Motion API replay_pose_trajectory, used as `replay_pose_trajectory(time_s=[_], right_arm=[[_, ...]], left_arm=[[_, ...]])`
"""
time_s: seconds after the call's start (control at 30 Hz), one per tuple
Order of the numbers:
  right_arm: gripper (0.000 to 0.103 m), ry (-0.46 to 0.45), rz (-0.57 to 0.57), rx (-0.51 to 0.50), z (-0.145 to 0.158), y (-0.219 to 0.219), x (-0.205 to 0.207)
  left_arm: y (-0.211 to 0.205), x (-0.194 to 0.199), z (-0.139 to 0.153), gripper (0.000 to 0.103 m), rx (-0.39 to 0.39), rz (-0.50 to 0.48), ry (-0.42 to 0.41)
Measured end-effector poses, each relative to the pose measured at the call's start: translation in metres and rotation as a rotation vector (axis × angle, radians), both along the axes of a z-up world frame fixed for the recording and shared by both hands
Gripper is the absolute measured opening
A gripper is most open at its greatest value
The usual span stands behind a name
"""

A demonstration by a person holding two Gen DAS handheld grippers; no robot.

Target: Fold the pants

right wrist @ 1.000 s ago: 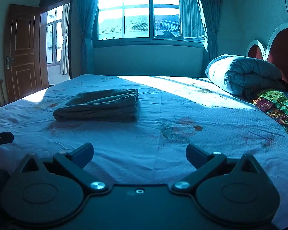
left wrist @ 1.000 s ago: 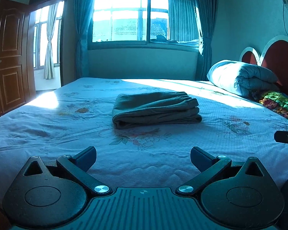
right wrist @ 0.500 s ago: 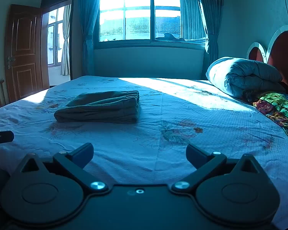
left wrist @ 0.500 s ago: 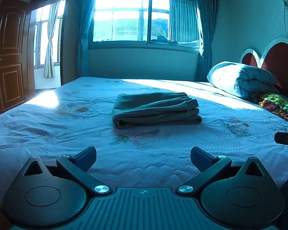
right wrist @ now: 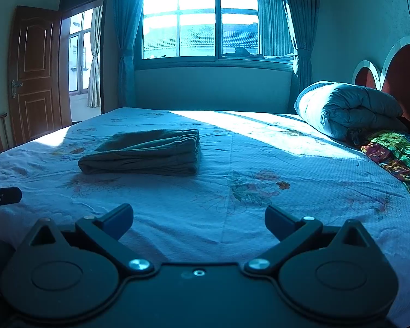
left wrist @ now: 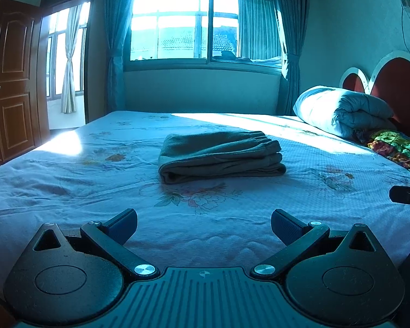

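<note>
In the left wrist view, the pants (left wrist: 222,156) are seen as a compact, layered bundle lying on the bed (left wrist: 68,180), in the middle of the flowered sheet and well apart from the rolled quilt (left wrist: 341,110) by the headboard. The left claw (left wrist: 204,225) is held spread wide and grasps nothing; it is poised over the near part of the bed, well short of the bundle. A small part of the other tool is glimpsed at the right edge.

In the right wrist view, the pants (right wrist: 145,155) are shown ahead and to the left, their edges stacked fairly evenly. The right claw (right wrist: 198,218) is likewise released and empty, clear of the cloth.

The folding is judged complete, or nearly so. If anything is called for next, it is judged to be only a light pressing or squaring of the stack.
</note>
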State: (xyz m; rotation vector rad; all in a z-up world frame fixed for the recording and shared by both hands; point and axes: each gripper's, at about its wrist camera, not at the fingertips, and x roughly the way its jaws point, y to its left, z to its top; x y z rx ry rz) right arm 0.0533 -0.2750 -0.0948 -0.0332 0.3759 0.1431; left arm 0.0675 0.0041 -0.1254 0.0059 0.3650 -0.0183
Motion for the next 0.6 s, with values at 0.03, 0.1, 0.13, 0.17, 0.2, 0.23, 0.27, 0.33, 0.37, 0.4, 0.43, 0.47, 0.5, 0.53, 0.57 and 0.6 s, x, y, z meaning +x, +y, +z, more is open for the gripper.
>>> replay_pose_trajectory(time_s=[0.03, 0.1, 0.13, 0.17, 0.2, 0.23, 0.27, 0.33, 0.37, 0.4, 0.43, 0.47, 0.5, 0.53, 0.57, 0.6], right_arm=[[0.097, 0.000, 0.000, 0.000, 0.0000, 0.0000, 0.0000], [0.097, 0.001, 0.001, -0.001, 0.0001, -0.0004, 0.0000], [0.097, 0.000, 0.001, -0.001, 0.0001, -0.0003, 0.0000], [0.097, 0.000, 0.001, -0.002, 0.0002, -0.0004, 0.0000], [0.097, 0.001, 0.001, -0.001, 0.0001, -0.0004, 0.0001], [0.097, 0.001, 0.001, -0.001, 0.0001, -0.0004, 0.0000], [0.097, 0.001, 0.000, 0.000, 0.0002, -0.0005, -0.0001], [0.097, 0.001, 0.001, 0.000, 0.0001, -0.0004, 0.0000], [0.097, 0.001, 0.001, 0.000, 0.0000, -0.0004, 0.0001], [0.097, 0.002, 0.001, 0.000, 0.0000, -0.0005, 0.0001], [0.097, 0.001, 0.000, 0.000, 0.0002, -0.0007, -0.0001], [0.097, 0.000, 0.001, 0.002, 0.0002, -0.0009, -0.0002], [0.097, 0.000, 0.001, 0.003, 0.0001, -0.0009, -0.0004], [0.097, 0.001, 0.000, 0.003, 0.0000, -0.0009, -0.0003], [0.097, 0.002, 0.000, 0.004, -0.0001, -0.0010, -0.0003], [0.097, 0.001, 0.001, 0.004, 0.0001, -0.0007, -0.0004]], left_arm=[[0.0001, 0.0001, 0.0000, 0.103, 0.000, -0.002, 0.000], [0.0000, -0.0003, 0.0001, 0.103, -0.001, -0.002, -0.002], [0.0002, -0.0001, 0.0001, 0.103, -0.001, -0.002, -0.001], [0.0004, -0.0001, 0.0001, 0.103, 0.000, -0.002, -0.001], [0.0004, 0.0001, 0.0001, 0.103, -0.001, -0.003, 0.000], [0.0003, 0.0002, 0.0001, 0.103, 0.001, -0.003, 0.000], [0.0003, 0.0000, 0.0002, 0.103, 0.001, -0.003, -0.001], [-0.0003, 0.0000, 0.0002, 0.103, 0.002, -0.006, -0.003], [-0.0007, -0.0001, 0.0002, 0.103, 0.004, -0.007, -0.004], [-0.0010, 0.0000, 0.0003, 0.103, 0.005, -0.008, -0.004], [-0.0013, 0.0001, 0.0004, 0.103, 0.007, -0.008, -0.005], [-0.0014, 0.0002, 0.0004, 0.103, 0.007, -0.008, -0.005], [-0.0016, 0.0003, 0.0003, 0.103, 0.008, -0.009, -0.004], [-0.0015, 0.0000, 0.0002, 0.103, 0.009, -0.007, -0.005], [-0.0013, -0.0001, 0.0003, 0.103, 0.007, -0.007, -0.006], [-0.0010, -0.0001, 0.0003, 0.103, 0.006, -0.007, -0.006]])
